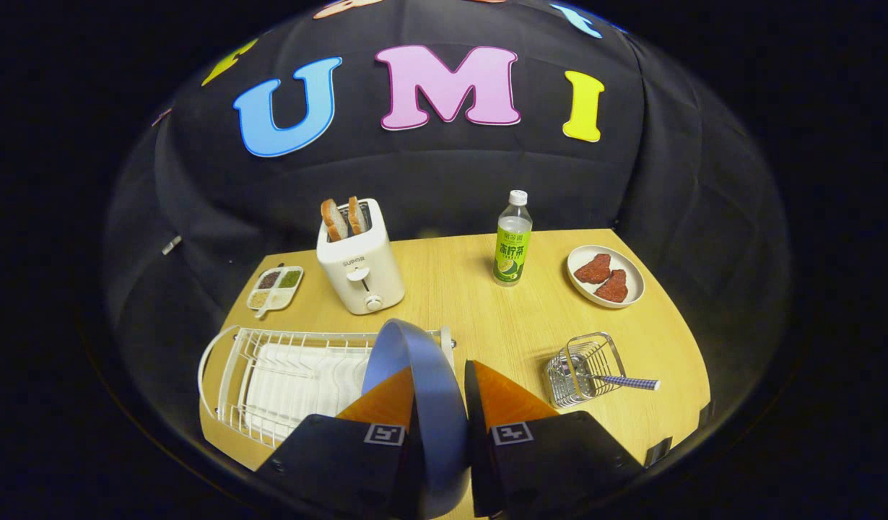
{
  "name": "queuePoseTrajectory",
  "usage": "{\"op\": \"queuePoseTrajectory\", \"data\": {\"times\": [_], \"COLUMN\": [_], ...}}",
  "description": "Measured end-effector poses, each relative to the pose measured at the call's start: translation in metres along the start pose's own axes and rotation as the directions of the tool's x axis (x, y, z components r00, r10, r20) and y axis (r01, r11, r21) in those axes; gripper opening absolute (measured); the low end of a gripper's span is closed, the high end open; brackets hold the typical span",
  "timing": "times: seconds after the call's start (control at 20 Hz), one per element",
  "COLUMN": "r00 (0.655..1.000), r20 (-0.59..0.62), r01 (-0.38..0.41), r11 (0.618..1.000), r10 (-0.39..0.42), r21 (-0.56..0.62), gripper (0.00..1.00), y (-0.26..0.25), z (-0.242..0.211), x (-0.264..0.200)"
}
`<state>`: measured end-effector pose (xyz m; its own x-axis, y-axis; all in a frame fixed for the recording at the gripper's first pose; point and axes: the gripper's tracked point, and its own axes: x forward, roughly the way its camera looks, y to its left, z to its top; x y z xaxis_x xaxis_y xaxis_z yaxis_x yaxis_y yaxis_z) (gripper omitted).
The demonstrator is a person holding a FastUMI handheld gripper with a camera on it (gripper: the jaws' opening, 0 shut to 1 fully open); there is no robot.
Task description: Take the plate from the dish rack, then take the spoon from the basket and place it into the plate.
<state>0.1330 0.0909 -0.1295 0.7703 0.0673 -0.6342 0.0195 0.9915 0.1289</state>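
While the gripper (pixel 438 393) clamps both fingers on the blue plate's (pixel 415 383) rim at lower centre, the plate stands on edge above the dish rack (pixel 227 375). Judged stiff, smooth, likely slippery. The spoon (pixel 624 382) lies in the basket (pixel 581 368), lower right.

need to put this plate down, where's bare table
The gripper is shut on the blue plate. Widest bare patch: mid-table between toaster, bottle and wire basket. Crowded near the dish rack.
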Motion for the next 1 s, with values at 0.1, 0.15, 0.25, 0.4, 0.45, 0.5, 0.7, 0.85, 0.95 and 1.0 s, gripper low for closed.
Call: {"op": "queuePoseTrajectory", "data": {"times": [0.1,0.15,0.25,0.4,0.45,0.5,0.7,0.85,0.95,1.0], "r00": [1.0,0.999,0.998,0.998,0.998,0.998,0.998,0.993,0.988,0.985], "r20": [0.017,0.035,0.056,0.045,0.033,0.016,-0.056,-0.096,-0.112,-0.12], "r01": [-0.02,-0.026,-0.033,-0.058,-0.062,-0.062,-0.022,-0.034,-0.066,-0.082], "r11": [1.0,0.999,0.999,0.995,0.994,0.991,0.969,0.956,0.954,0.954], "r10": [0.02,0.025,0.031,0.054,0.059,0.06,0.037,0.065,0.103,0.121], "r21": [0.02,0.023,0.038,0.078,0.094,0.116,0.246,0.291,0.291,0.289], "gripper": [0.29,0.29,0.28,0.29,0.29,0.28,0.29,0.28,0.29,0.29], "y": [-0.019,-0.03,-0.051,-0.083,-0.094,-0.108,-0.164,-0.192,-0.198,-0.199], "z": [0.003,0.005,0.001,-0.026,-0.038,-0.052,-0.102,-0.132,-0.144,-0.148], "x": [-0.021,-0.033,-0.054,-0.085,-0.092,-0.095,-0.098,-0.079,-0.058,-0.044]}}
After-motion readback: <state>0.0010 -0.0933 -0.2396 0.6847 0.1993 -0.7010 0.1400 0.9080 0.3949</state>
